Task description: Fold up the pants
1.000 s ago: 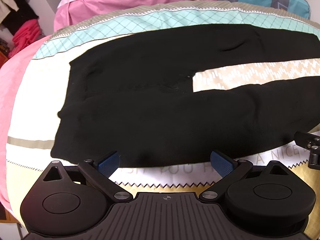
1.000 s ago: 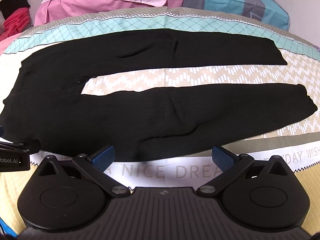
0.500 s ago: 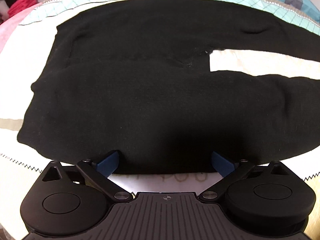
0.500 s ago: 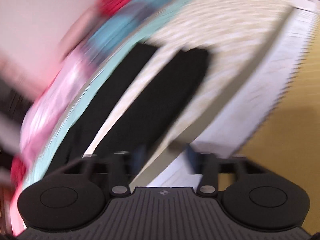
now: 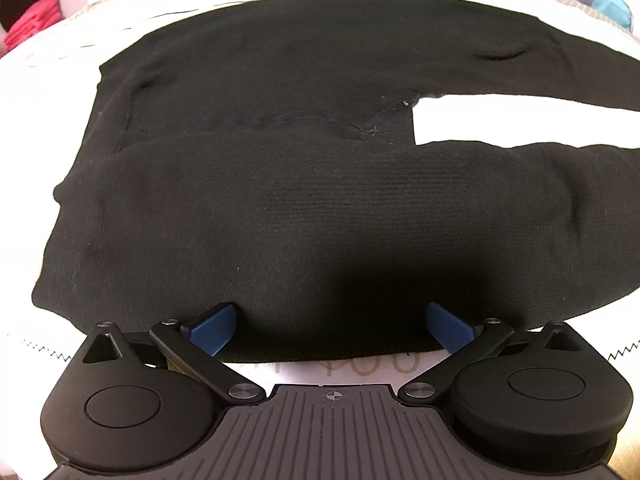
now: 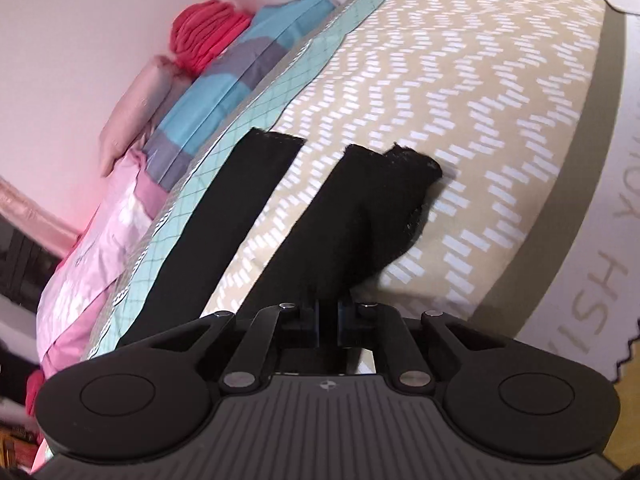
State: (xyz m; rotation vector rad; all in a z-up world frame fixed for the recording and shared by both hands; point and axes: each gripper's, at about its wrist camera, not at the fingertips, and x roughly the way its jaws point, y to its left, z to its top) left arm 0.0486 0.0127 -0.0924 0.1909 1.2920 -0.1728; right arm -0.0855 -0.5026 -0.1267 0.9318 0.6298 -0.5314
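- The left tool (image 5: 330,326) sits low at the near edge of the black pants (image 5: 304,184), aimed across the bed (image 5: 32,320). Its blue fingers (image 5: 212,326) are spread wide, one at either side of the hip section, with the fabric edge lying between them.
- The right tool (image 6: 329,322) is rolled to one side, so the bed tilts steeply in its view. Its fingers are pressed together, pinching the edge of the nearer pant leg (image 6: 352,220), which bunches and rises off the bedspread (image 6: 480,100) just ahead of the tips.
- The pants lie flat on the patterned bedspread, long axis running side to side in the left wrist view: waistband at the left, both legs stretching off to the right, a strip of bedspread showing between them.
- In the right wrist view the two legs run away from the camera, roughly parallel and apart. The farther leg (image 6: 224,224) lies flat, its cuff by the teal band of the spread; the nearer leg's cuff looks rumpled.
- Folded bedding (image 6: 208,92) and a red bundle (image 6: 208,32) are stacked by the wall beyond the cuffs.
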